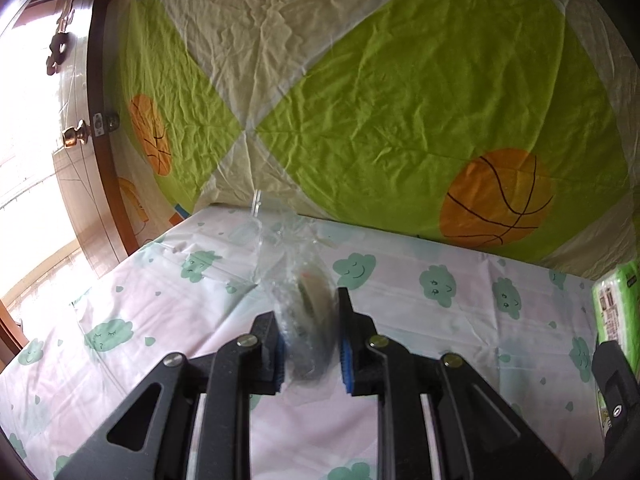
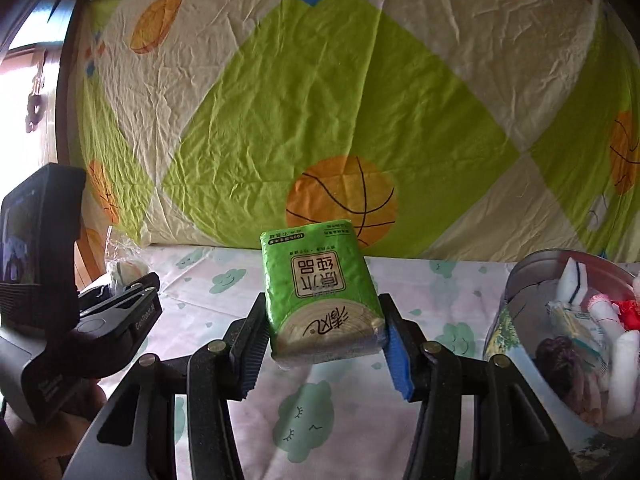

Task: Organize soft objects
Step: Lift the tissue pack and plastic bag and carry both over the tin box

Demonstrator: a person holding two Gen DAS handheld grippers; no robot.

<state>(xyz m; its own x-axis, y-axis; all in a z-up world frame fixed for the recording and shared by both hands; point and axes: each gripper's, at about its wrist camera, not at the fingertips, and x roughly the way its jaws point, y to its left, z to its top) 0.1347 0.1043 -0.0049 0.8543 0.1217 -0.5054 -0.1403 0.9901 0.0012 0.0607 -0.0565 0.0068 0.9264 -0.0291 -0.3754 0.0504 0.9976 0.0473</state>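
Note:
My left gripper [image 1: 310, 340] is shut on a clear plastic bag [image 1: 296, 268] with a small soft item inside, held above the cloud-print sheet [image 1: 160, 280]. My right gripper [image 2: 324, 344] is shut on a green tissue pack [image 2: 320, 292] with Chinese print, held above the same sheet. The tissue pack also shows at the right edge of the left wrist view [image 1: 616, 304]. The left gripper with its bag shows at the left of the right wrist view [image 2: 124, 292]. A round metal tin [image 2: 516, 280] at the right holds several soft items.
A green and cream quilt with basketball prints [image 1: 400, 100] stands upright behind the sheet. A brown wooden door with a brass knob [image 1: 76, 136] and a bright window are at the left.

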